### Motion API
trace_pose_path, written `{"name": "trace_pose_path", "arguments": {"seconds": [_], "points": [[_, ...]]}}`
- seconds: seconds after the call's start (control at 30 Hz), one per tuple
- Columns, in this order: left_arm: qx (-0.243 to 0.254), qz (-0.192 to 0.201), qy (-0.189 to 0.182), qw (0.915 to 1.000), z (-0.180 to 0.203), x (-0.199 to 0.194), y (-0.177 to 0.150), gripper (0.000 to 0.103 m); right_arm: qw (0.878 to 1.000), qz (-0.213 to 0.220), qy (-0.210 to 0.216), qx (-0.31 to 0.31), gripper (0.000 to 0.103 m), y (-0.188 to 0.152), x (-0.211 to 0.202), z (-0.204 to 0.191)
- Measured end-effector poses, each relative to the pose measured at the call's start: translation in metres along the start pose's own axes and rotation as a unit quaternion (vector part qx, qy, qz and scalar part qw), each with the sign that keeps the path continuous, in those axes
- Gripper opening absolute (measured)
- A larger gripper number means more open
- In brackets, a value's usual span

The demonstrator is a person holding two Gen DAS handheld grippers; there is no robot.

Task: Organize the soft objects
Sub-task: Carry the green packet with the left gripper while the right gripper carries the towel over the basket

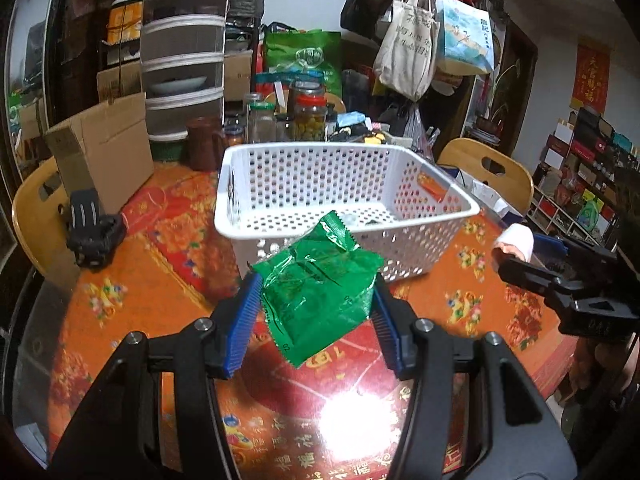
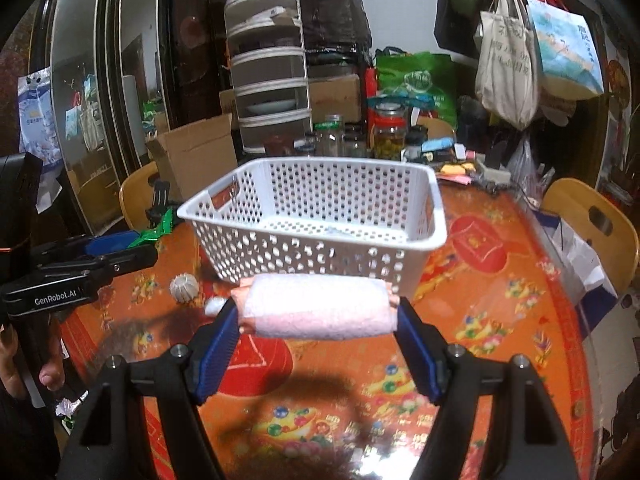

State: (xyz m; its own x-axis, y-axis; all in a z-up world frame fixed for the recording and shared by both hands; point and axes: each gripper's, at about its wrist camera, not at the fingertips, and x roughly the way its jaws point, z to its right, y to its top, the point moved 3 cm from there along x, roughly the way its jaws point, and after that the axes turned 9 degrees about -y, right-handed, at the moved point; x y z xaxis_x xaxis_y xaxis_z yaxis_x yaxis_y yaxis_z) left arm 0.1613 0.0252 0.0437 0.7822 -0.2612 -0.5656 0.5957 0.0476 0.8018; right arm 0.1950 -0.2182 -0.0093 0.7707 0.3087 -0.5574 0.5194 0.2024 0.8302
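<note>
My left gripper [image 1: 316, 312] is shut on a green foil packet [image 1: 316, 288] and holds it above the table, just in front of the white perforated basket [image 1: 280, 184]. My right gripper [image 2: 318, 320] is shut on a pink rolled towel [image 2: 316, 306], held sideways in front of the same basket [image 2: 436, 216]. The towel also shows in the left wrist view [image 1: 516, 240] at the right. The green packet also shows in the right wrist view [image 2: 154, 230] at the left. The basket holds a small orange item [image 1: 432, 186].
A small ribbed grey ball [image 2: 184, 287] and a white lump [image 2: 214, 306] lie on the red-orange tablecloth [image 2: 480, 312]. A cardboard box [image 1: 104, 152], jars [image 1: 310, 118], a black clip object [image 1: 94, 228] and wooden chairs [image 2: 592, 220] ring the table.
</note>
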Motion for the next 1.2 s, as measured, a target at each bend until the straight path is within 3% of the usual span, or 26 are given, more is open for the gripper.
{"name": "trace_pose_path", "arguments": {"seconds": [0.3, 0.57, 0.93, 1.2], "points": [[0.008, 0.019, -0.006, 0.9998, 0.006, -0.012, 0.049, 0.051, 1.000, 0.027, 0.002, -0.001, 0.074, 0.045, -0.006, 0.006], [0.015, 0.011, -0.010, 0.9998, 0.013, 0.001, 0.088, 0.051, 0.999, 0.033, -0.001, -0.019, 0.075, 0.077, 0.005, 0.008], [0.014, -0.028, 0.000, 0.9995, 0.007, 0.063, 0.119, 0.051, 1.000, -0.012, -0.010, -0.026, 0.075, 0.096, 0.061, 0.011], [-0.001, -0.088, 0.011, 0.9960, -0.014, 0.127, 0.130, 0.051, 0.996, -0.061, -0.042, -0.044, 0.075, 0.103, 0.117, 0.015]]}}
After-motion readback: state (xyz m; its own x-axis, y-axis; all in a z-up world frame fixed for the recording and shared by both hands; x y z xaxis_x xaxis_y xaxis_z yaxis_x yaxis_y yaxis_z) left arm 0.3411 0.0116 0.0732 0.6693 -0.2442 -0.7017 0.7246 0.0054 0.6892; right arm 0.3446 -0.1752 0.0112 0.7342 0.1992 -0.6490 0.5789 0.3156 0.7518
